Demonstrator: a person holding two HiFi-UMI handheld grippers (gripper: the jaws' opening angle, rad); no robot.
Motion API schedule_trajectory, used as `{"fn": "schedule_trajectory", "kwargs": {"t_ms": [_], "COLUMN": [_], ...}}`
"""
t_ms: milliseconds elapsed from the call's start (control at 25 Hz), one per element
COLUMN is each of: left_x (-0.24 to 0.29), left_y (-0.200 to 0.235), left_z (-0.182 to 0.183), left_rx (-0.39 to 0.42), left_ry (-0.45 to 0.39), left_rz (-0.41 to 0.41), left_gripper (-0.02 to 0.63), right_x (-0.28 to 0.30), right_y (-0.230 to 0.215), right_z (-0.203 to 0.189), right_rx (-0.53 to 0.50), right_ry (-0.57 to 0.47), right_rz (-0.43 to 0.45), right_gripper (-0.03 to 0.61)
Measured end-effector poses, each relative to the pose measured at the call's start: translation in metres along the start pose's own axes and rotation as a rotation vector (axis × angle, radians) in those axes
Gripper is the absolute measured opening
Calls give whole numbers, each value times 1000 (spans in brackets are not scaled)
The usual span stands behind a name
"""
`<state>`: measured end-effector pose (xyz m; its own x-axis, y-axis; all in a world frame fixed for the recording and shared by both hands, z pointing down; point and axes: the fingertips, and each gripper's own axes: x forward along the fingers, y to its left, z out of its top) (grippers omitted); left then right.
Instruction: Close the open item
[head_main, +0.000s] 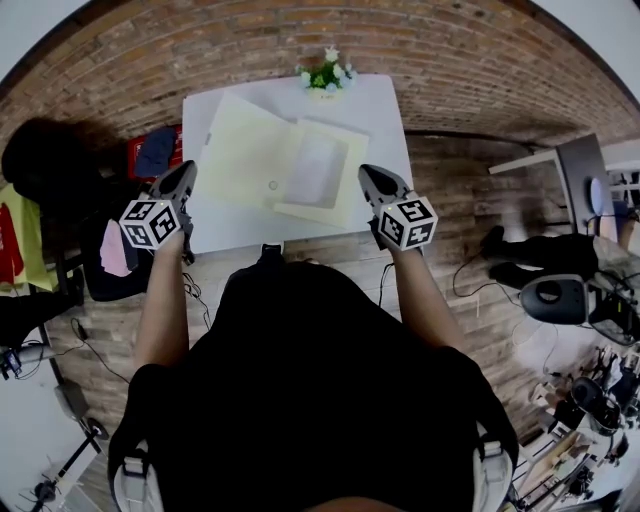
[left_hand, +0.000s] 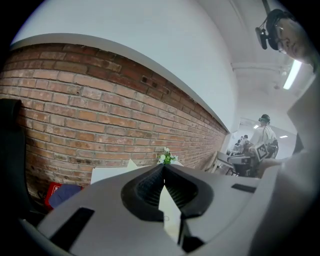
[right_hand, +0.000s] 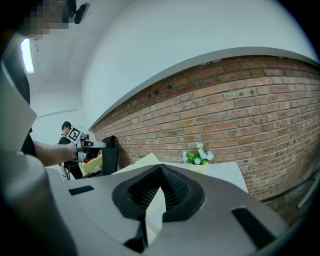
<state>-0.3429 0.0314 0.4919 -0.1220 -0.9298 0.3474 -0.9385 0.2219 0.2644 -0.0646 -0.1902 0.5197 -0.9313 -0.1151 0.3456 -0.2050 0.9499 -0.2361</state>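
**Q:** What is nearest?
**A:** The left hand-held gripper (head_main: 184, 170) and the right hand-held gripper (head_main: 366, 172), both clenched and empty, at the white surface's (head_main: 385, 110) left and right edges.

**Q:** And beyond?
**A:** An open pale folder (head_main: 285, 165) lies mid-surface between them. Flowers (head_main: 326, 72) stand at the far edge, with a brick wall (head_main: 470, 60) behind.

Lab: cluttered equipment (head_main: 580, 400), floor cables (head_main: 192, 292) (brick wall (head_main: 450, 60))
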Motion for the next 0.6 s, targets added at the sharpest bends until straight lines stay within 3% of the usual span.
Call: {"fn": "schedule_trajectory", "kwargs": {"t_ms": [600], "left_x": [4], "left_y": [51], "left_z": [-51], "left_rx": [-64], "left_ry": [105], "left_rz": [50], "left_gripper": [28], "right_x": [21], "right_y": [14], "right_z": [-8], "right_rx": [-4], "right_ry": [58], "right_rz": [13], "right_gripper": [20]}}
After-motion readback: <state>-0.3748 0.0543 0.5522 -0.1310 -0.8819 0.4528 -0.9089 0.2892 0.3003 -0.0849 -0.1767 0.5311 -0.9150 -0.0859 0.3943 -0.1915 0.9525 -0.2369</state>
